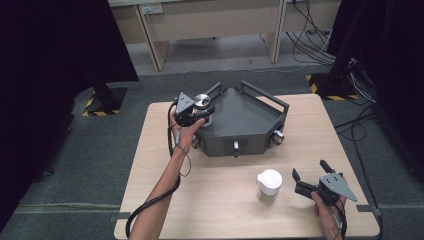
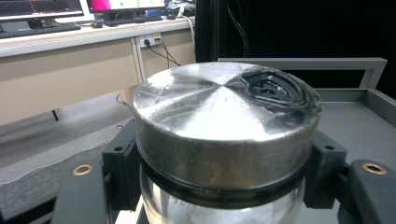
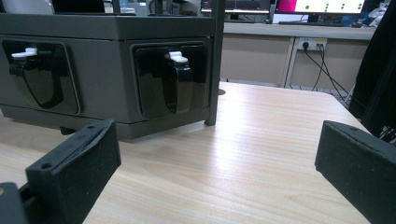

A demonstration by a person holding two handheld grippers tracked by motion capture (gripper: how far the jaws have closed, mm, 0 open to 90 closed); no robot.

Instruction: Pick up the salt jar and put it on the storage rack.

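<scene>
Left tool point(image 1: 200, 116) clamped around metal-lidded glass jar point(image 2: 224, 135) at grey tray point(image 1: 250, 122) edge; right tool point(image 1: 310, 177) spread wide above bench point(image 1: 220, 200).

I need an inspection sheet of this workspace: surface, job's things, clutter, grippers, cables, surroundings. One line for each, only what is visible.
Surface: light wooden table, on grey carpet.
Job's things: jar with metal lid at the left corner of the dark grey tray unit; the unit has black latches on its sides.
Clutter: white-lidded container standing on the table, near the right gripper.
Grippers: left gripper shut on the jar, jaws just under the lid; right gripper open, low over the table, holding nothing.
Cables: black cable trails along the left forearm; loose cables on the floor behind.
Surroundings: desks with monitors, wall socket, black curtains.
</scene>
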